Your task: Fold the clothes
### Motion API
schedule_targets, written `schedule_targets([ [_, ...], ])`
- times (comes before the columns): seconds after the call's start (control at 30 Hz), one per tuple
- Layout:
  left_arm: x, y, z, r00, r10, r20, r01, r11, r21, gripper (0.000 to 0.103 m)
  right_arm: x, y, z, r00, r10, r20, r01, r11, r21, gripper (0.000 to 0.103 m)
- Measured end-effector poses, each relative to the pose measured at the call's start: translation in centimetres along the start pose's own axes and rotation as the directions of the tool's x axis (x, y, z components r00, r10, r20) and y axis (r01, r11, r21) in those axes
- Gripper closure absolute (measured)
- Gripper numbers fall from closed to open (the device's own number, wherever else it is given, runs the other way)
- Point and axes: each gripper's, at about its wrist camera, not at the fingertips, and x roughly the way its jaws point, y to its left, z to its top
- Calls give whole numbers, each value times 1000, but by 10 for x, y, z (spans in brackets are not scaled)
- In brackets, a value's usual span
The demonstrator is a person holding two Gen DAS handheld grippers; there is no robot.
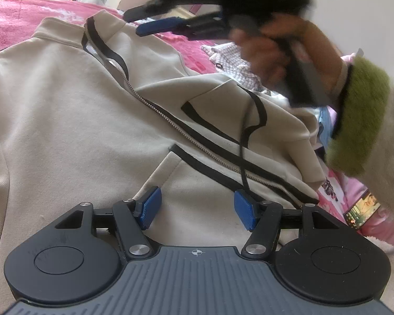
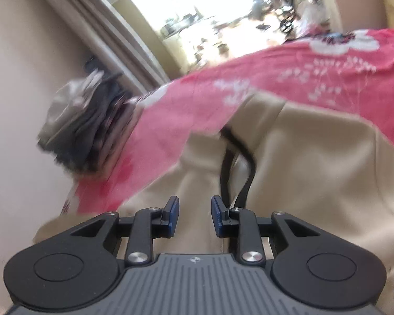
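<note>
Left gripper fingers are sitting wide apart with nothing between the blue pads, hovering just above the beige zip jacket near its lower front. A thin black drawstring is running down past the right pad, contact unclear. The jacket is lying spread front-up on the pink floral bedcover, collar at the far left, zipper running diagonally toward the near right, one sleeve lying folded across the chest with black trim. Right gripper fingers are standing narrowly apart, also empty, above the same jacket near a black-trimmed edge; this view is motion-blurred. In the left wrist view the right gripper is showing blurred at the far right above the jacket, held by a hand with a green fuzzy cuff. A stack of dark folded clothes is sitting at the far left edge of the bedcover in the right wrist view. A crumpled checked garment is lying on the bed beyond the jacket.
</note>
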Motion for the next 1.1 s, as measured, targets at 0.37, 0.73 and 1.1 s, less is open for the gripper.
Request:
schedule_targets([
  [0.37,-5,2,-3,1000,-15,4,15,1000,-9,41,99,-34,27,969,-241,-49,245,956,159,83],
  [0.73,-2,7,-4,1000,-26,6,26,1000,-14,41,59,-38,27,990,-133,49,118,964,237,82],
  [1.1,-4,-2,-1,1000,21,4,-21,1000,-10,41,-225,-50,-79,949,-307,69,254,877,409,77],
])
